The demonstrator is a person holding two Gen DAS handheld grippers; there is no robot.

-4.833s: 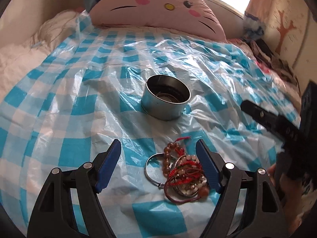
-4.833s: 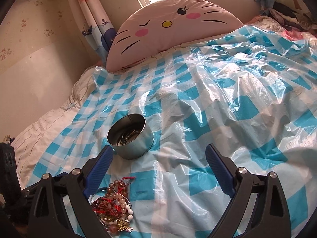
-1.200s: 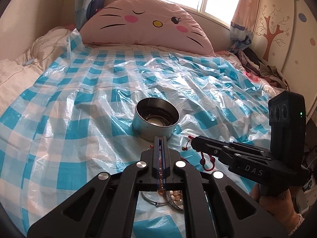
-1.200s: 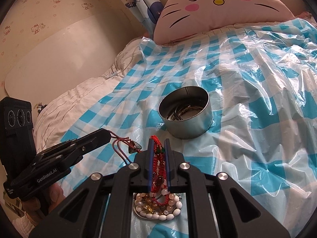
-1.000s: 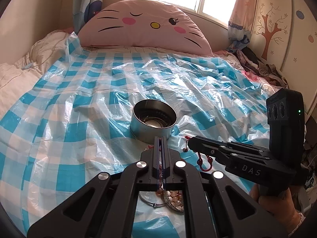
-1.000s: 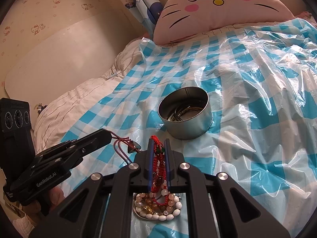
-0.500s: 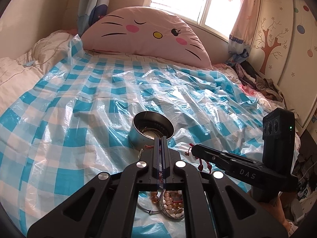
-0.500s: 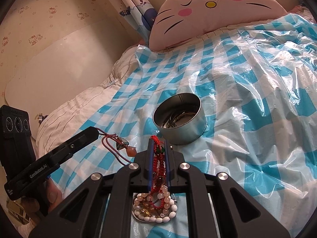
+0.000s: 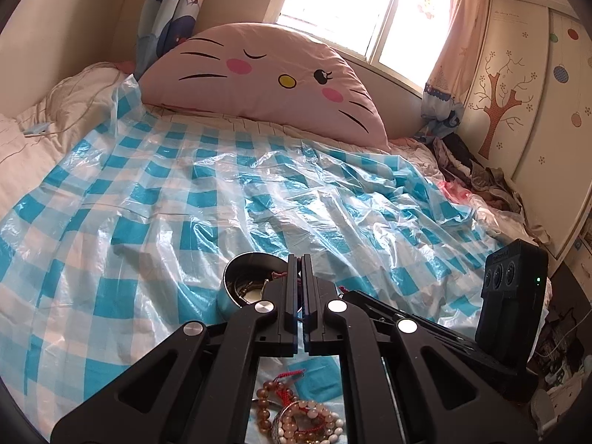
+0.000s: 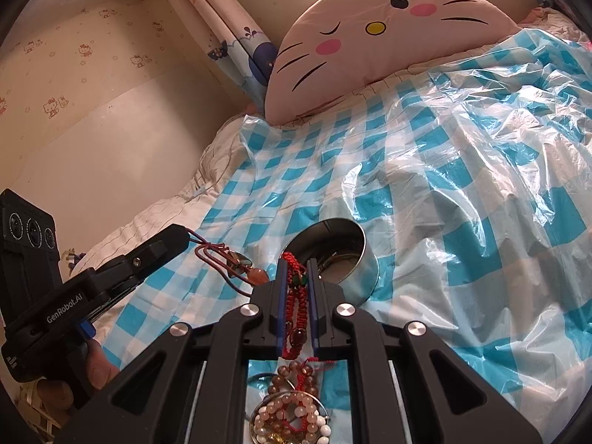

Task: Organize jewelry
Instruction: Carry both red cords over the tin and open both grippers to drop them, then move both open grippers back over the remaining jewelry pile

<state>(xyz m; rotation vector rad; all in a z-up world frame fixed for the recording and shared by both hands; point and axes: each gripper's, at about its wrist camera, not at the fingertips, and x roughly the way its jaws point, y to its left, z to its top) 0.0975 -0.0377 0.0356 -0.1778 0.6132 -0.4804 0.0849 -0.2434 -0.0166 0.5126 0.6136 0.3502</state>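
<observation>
Both grippers clamped on jewelry above the metal tin (image 10: 342,259).

My right gripper (image 10: 296,296) pinches a red braided bracelet (image 10: 296,307); my left gripper (image 9: 299,298) pinches a dark red cord with a stone pendant (image 10: 240,261). I judge neither is dropped yet. Some bangles already lie in the tin; a beaded pile (image 10: 288,407) waits on the checked plastic sheet (image 10: 462,222).

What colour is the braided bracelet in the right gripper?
Red braided bracelet, with a dark bead; clearest in the right wrist view.
</observation>
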